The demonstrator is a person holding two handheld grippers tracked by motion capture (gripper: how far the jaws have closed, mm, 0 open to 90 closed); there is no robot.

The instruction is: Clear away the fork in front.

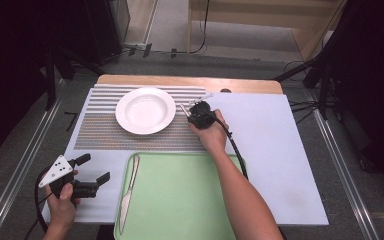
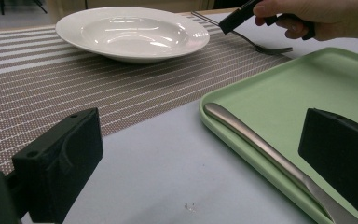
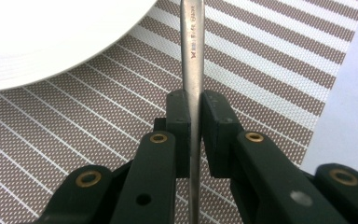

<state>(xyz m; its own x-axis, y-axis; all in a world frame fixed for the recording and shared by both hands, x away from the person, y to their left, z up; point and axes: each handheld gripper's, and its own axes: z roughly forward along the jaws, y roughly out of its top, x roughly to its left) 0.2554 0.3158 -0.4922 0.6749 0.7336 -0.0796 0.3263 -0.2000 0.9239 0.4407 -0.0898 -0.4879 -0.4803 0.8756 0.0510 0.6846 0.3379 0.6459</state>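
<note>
Fork (image 3: 193,56): slim steel handle, clamped in right tongs (image 3: 195,116).

stamped maker's mark on fork handle (image 3: 193,42), illegible

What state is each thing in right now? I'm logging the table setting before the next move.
Right hand-held gripper: shut on the fork, beside the plate.
Left hand-held gripper: open, holding nothing.
Fork: clamped by its handle, over the placemat.
Plate: upright, empty, on the placemat.
Knife: lying flat along the left edge of the green tray, untouched.
</note>
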